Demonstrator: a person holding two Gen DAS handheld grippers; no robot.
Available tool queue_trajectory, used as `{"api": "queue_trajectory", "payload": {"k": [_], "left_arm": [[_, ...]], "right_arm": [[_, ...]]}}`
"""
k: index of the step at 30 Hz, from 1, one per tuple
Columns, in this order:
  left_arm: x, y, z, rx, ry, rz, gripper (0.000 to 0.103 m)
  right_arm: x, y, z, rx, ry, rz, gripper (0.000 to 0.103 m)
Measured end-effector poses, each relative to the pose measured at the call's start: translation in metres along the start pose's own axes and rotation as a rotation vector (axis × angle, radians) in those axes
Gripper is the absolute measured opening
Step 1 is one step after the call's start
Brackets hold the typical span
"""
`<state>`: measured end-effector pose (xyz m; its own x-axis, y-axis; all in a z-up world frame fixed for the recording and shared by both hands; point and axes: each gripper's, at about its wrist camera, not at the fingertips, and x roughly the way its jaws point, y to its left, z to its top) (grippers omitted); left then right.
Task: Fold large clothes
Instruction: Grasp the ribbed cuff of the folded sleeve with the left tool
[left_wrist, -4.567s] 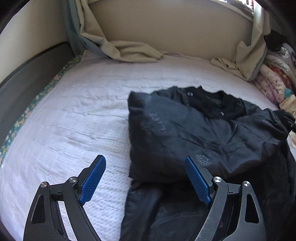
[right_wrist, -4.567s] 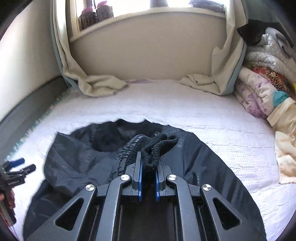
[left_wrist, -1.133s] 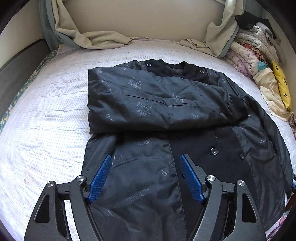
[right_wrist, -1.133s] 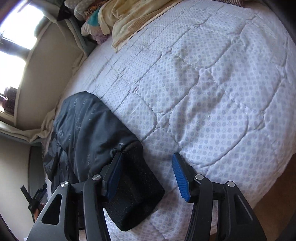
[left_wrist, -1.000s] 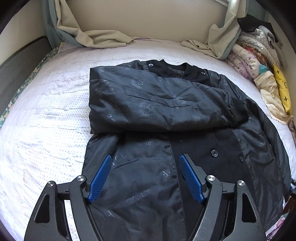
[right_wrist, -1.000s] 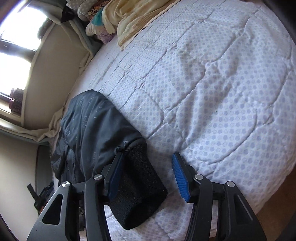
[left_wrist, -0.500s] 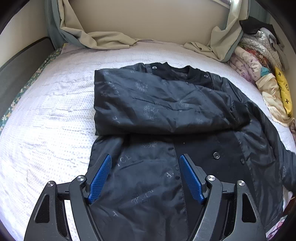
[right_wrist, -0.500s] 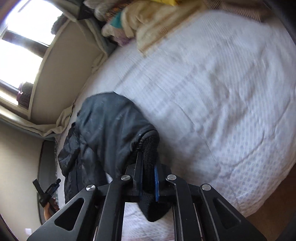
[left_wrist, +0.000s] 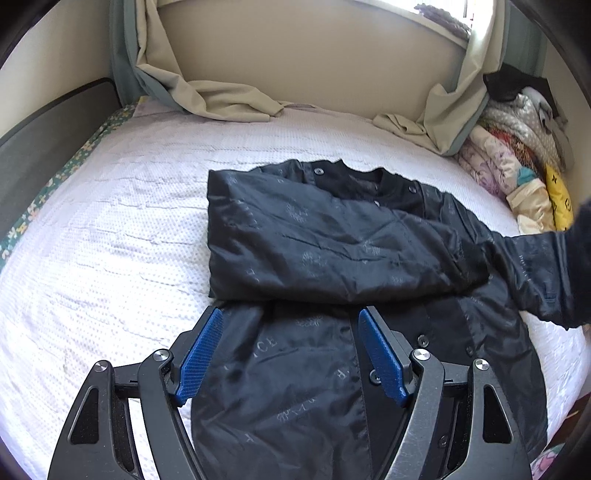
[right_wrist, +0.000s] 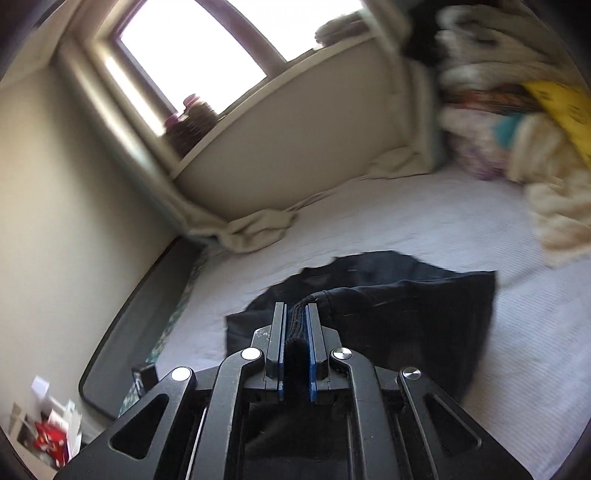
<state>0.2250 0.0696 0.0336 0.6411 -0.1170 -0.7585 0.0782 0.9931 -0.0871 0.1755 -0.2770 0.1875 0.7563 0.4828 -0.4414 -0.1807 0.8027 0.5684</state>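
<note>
A black jacket (left_wrist: 317, 251) lies on the white bedspread (left_wrist: 110, 236), front up, with one sleeve folded across its chest. My left gripper (left_wrist: 290, 350) is open and empty, hovering over the jacket's lower front. My right gripper (right_wrist: 295, 332) is shut on the knit cuff (right_wrist: 295, 325) of the other sleeve. That sleeve (left_wrist: 539, 273) is lifted off the bed at the right in the left wrist view. The jacket (right_wrist: 406, 295) spreads below the right gripper.
Beige curtains (left_wrist: 229, 99) pool at the head of the bed under a window (right_wrist: 192, 48). A pile of folded bedding (left_wrist: 517, 147) sits at the right. A dark bed frame (left_wrist: 44, 125) runs along the left.
My right gripper closed on the sleeve cuff and lifted it, swinging up and over the jacket. My left gripper stayed open and drew back slightly.
</note>
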Motion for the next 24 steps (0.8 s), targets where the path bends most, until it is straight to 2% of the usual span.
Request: {"api": "queue_trajectory", "payload": {"k": [3, 7, 16, 18, 20, 21, 22, 23, 24], "left_arm": [[-0.001, 0.003, 0.003, -0.004, -0.006, 0.005, 0.080], [0.001, 0.002, 0.005, 0.009, -0.012, 0.028, 0.080], [0.015, -0.004, 0.004, 0.037, 0.021, 0.055, 0.080], [0.019, -0.005, 0.003, 0.043, 0.031, 0.056, 0.080], [0.021, -0.006, 0.002, 0.046, 0.038, 0.056, 0.080], [0.023, -0.006, 0.002, 0.048, 0.041, 0.057, 0.080], [0.024, -0.005, 0.001, 0.048, 0.044, 0.057, 0.080], [0.025, -0.005, 0.001, 0.047, 0.048, 0.056, 0.080], [0.026, -0.005, 0.001, 0.046, 0.052, 0.054, 0.080]], "right_arm": [[0.063, 0.033, -0.005, -0.048, 0.069, 0.045, 0.004], [0.125, 0.047, -0.027, -0.057, 0.162, 0.068, 0.004], [0.207, 0.026, -0.084, -0.113, 0.314, -0.015, 0.004], [0.217, 0.022, -0.088, -0.105, 0.334, -0.016, 0.009], [0.223, 0.017, -0.089, -0.074, 0.343, -0.006, 0.017], [0.222, 0.016, -0.089, -0.062, 0.341, -0.002, 0.024], [0.219, 0.014, -0.087, -0.048, 0.328, 0.003, 0.040], [0.213, 0.012, -0.085, -0.041, 0.313, 0.006, 0.048], [0.206, 0.010, -0.082, -0.040, 0.305, 0.010, 0.048]]}}
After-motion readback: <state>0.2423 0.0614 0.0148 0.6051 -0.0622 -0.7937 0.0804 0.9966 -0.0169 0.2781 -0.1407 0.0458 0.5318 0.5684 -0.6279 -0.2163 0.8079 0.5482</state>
